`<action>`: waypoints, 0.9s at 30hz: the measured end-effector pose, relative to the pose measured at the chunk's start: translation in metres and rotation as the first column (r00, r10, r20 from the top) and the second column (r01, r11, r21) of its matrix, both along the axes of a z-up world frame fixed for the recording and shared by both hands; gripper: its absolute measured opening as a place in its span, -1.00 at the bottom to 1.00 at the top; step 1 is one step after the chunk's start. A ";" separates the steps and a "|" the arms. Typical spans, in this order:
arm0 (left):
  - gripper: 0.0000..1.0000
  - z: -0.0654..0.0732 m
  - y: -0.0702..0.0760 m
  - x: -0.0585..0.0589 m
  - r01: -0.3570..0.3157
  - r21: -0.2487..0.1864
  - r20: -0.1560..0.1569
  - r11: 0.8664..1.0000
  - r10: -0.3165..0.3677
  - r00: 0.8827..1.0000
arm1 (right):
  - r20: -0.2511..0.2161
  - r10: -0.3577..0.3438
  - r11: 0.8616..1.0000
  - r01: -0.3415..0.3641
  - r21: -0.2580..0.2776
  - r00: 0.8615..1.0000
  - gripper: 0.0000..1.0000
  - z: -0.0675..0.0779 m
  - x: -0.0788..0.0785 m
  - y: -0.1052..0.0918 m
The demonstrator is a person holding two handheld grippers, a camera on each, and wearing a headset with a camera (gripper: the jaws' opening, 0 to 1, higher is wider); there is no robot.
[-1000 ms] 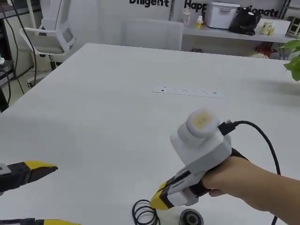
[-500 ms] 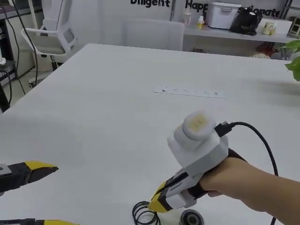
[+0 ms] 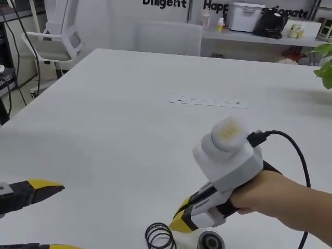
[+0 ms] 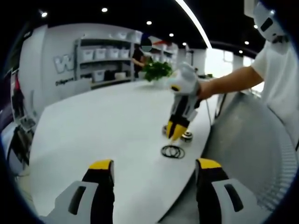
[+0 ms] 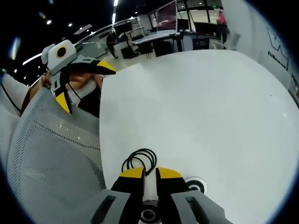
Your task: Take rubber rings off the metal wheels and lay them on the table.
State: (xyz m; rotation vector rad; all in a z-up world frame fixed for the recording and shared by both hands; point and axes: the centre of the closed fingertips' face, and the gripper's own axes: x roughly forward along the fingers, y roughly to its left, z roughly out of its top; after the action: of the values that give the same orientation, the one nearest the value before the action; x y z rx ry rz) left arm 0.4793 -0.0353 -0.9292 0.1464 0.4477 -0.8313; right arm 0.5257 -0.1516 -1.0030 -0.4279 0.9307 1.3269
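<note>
My left gripper (image 4: 154,164) at lower centre, jaws wide apart, gripping nothing, my right gripper (image 5: 152,173) jaws nearly closed, tips just beside rubber rings (image 5: 140,161), metal wheel (image 5: 195,185) lower right on the bench (image 5: 210,102)

The right hand-held gripper (image 3: 179,222) tilts tip-down, jaws together; the left hand-held gripper (image 4: 154,164) has jaws spread wide.

Open-plan office or lab space; large white table (image 3: 129,104) with a flush power strip (image 3: 207,101) across the middle; white swivel chair (image 3: 54,31) at upper left of the head view; dark wall lettering (image 3: 166,3) along the top edge; counter (image 3: 233,37) at upper right carrying a white storage box (image 3: 245,15); potted plant (image 3: 324,65) at right edge; left gripper view has shelving with bins (image 4: 100,63) at upper left, recessed ceiling spotlights (image 4: 104,9) above.
</note>
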 end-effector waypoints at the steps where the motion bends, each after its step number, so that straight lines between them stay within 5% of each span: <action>1: 0.44 0.000 0.000 0.000 0.001 0.000 0.000 1.000 -0.001 1.000 | 0.003 0.003 1.000 -0.003 0.004 1.000 -0.87 0.002 -0.001 -0.001; 18: 0.48 -0.005 -0.007 0.001 0.021 0.004 -0.022 1.000 -0.021 1.000 | 0.105 0.050 0.997 -0.057 0.061 0.993 -0.44 0.047 -0.008 -0.014; 27: 0.50 -0.003 -0.008 0.002 0.031 0.008 -0.021 0.999 -0.031 0.999 | 0.182 0.047 0.988 -0.073 0.138 0.982 -0.15 0.087 -0.007 -0.018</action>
State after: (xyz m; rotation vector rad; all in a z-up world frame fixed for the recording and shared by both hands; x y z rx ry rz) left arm 0.4817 -0.0437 -0.9318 0.1529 0.4693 -0.8619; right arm 0.5182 -0.1700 -0.9163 -0.4579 0.6734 1.3769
